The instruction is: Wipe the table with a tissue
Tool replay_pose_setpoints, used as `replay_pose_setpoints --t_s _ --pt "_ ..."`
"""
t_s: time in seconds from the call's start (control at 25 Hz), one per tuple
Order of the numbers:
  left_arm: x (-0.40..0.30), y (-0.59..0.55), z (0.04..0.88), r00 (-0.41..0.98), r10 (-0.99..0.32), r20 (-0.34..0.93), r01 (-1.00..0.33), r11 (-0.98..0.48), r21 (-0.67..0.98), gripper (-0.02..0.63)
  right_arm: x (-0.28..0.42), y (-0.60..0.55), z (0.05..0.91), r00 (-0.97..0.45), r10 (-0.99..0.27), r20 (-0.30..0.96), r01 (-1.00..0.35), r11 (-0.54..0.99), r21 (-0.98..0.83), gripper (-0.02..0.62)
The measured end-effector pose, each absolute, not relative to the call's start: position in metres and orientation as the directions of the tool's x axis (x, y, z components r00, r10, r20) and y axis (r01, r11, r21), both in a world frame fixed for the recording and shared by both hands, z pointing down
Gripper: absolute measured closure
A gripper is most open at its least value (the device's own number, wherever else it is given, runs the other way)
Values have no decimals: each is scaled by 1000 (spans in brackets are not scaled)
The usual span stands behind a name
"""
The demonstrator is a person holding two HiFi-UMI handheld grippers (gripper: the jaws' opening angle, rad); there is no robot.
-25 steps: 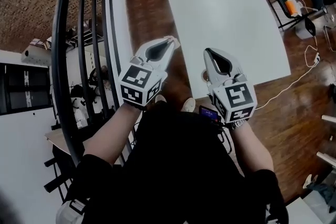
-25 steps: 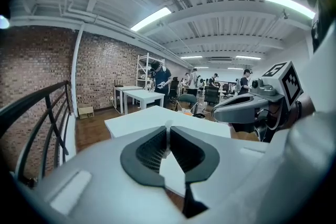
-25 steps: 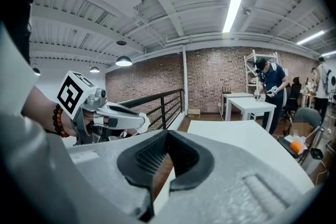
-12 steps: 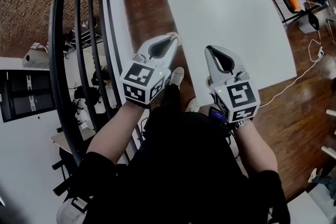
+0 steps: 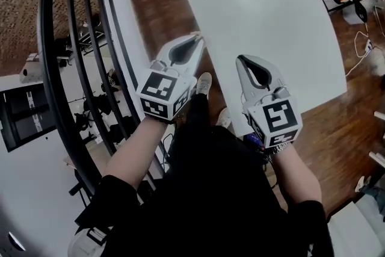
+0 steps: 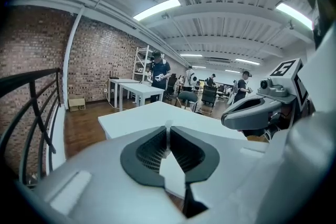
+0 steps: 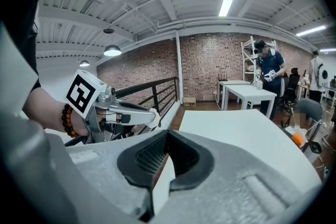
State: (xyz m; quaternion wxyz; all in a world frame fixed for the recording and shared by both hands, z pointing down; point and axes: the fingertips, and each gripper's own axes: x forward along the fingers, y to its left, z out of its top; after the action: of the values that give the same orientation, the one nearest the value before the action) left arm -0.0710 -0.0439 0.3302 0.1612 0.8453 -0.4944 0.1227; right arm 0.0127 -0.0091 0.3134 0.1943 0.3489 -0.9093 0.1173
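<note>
We step closer, so the white surface (image 5: pixel 258 15) now fills more of the upper right. Left tool (image 5: pixel 197 39) and right tool (image 5: pixel 240 59) stay clenched on nothing; wiping hasn't begun.

Grippers counted: two, the left gripper (image 5: pixel 198 38) and the right gripper (image 5: pixel 239 58), each carrying one marker cube, left (image 5: pixel 161 95) and right (image 5: pixel 277 120).

Large white table (image 5: pixel 258 21): one, directly ahead.

Smaller white tables (image 7: pixel 247 93): two, at the far brick wall.

Shelving unit (image 6: pixel 142 63): one, beside those tables.

Cardboard box (image 6: pixel 76 104): one, on the floor at the far left wall.

Black railing (image 5: pixel 66 69): one, along the left.

Shoes: two, one (image 5: pixel 203 83) between the grippers and one (image 5: pixel 224 118) nearer.

Bead bracelet (image 7: pixel 66 120): one, on the left wrist.

Standing persons: at least two, one (image 6: pixel 157 71) at the shelving and one (image 6: pixel 244 84) further right; others beyond were too small to count.
</note>
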Motion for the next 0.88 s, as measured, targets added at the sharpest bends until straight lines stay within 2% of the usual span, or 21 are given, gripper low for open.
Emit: replay_pose_setpoints --t_s 0.88 --pt "-92 -156 425 544 -699 465 -835 -504 220 569 -25 -96 380 -595 -590 546 -763 628 -153 603"
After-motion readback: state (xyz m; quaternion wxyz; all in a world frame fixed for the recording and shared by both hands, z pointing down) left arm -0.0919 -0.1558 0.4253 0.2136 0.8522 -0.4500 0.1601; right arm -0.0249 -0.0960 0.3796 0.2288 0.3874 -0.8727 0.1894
